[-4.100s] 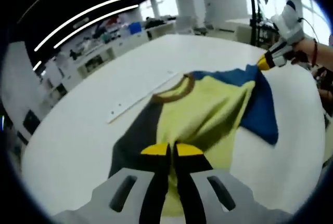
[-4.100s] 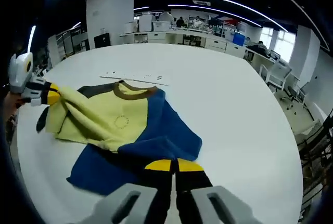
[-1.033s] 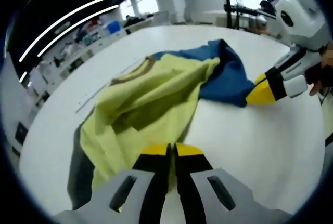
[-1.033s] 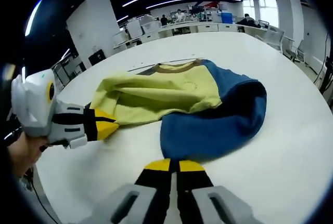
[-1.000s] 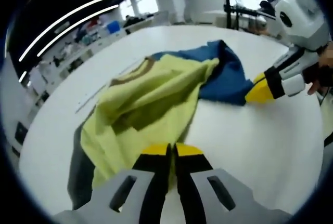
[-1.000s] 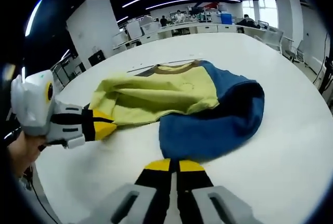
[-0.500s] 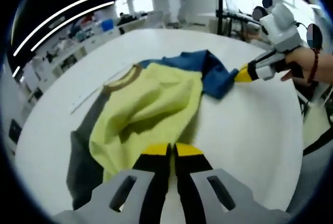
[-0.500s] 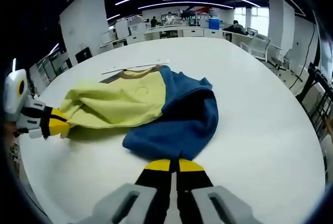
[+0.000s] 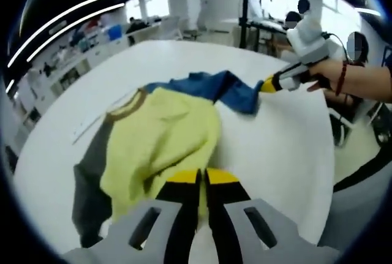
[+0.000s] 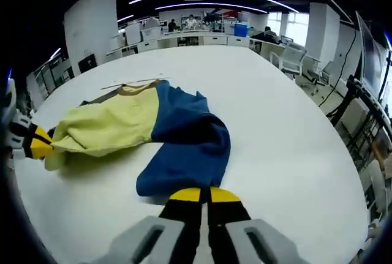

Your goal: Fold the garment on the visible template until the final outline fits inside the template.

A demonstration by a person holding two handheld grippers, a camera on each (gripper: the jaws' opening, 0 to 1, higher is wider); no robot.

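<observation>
— Pulled further apart since a second ago: right gripper (image 9: 264,85) now well off toward the far table edge, garment (image 9: 160,138) stretched between both tools, blue half dragged out long.

— And the jaws?

— Left gripper (image 9: 201,177) clenched on the yellow hem; right gripper clamped on the blue edge (image 10: 184,172). Left gripper seen again at (image 10: 38,142), gripping yellow cloth.

— Advice for the step?

— Keep even tension, lower flat, square the collar to the thin strip (image 10: 125,83) beyond it, then fold. Probably an early stage; cloth bunched and wrinkled.

— Surroundings?

— White round table (image 10: 288,135), smooth and bare around the cloth. Open office behind: desks, chairs, ceiling light strips, a person's forearm (image 9: 361,80) with a wristband.
</observation>
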